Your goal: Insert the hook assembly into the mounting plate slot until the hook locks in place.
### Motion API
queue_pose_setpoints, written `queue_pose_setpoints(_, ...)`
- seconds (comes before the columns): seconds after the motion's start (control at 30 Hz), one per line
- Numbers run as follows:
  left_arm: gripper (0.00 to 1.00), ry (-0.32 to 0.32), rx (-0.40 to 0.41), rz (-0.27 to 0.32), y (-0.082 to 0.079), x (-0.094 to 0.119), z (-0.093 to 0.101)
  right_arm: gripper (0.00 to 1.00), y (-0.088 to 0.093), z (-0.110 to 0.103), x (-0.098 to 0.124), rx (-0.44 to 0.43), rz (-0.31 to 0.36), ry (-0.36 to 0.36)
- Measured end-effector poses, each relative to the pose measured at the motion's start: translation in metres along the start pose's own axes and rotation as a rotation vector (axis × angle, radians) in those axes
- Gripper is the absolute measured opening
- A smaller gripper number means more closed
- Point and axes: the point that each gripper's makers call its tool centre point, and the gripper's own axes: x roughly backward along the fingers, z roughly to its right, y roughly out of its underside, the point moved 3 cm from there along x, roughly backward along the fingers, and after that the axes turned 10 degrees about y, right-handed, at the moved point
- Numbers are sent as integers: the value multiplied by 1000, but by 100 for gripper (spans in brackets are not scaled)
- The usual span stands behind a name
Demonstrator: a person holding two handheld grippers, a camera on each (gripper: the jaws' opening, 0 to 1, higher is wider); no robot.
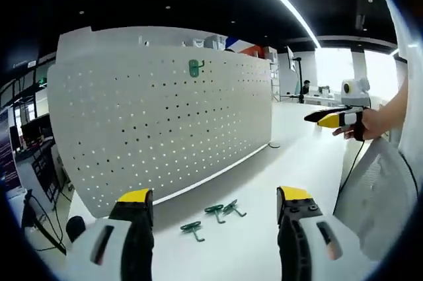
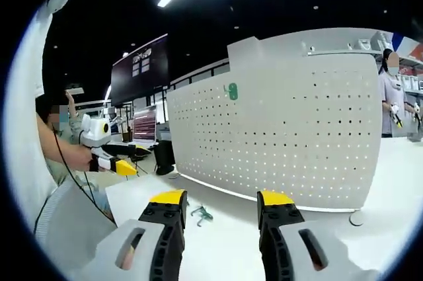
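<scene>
Left gripper wide, nothing held; right gripper likewise. Three green hooks loose on table near pegboard foot. Risk: pinching crooked, missing slot.

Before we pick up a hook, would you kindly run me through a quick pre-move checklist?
1. Left gripper open, nothing between its jaws: ok.
2. Right gripper open, nothing between its jaws: ok.
3. Loose green hooks lying on the white table ahead of the left gripper: ok.
4. Pegboard upright, holes unobstructed: ok.
5. One green hook already mounted near the pegboard's top: ok.
6. Mounted hook fully locked: cannot tell.
</scene>
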Motion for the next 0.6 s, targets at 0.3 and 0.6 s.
queue_pose_setpoints(0.3,78,69,-28,-70,10,-4,-4,43,12,-2,-1,12,-67,-9)
queue_pose_setpoints(0.6,78,138,-22,-154,23,-8,-17,45,22,0,0,2,-125,-11)
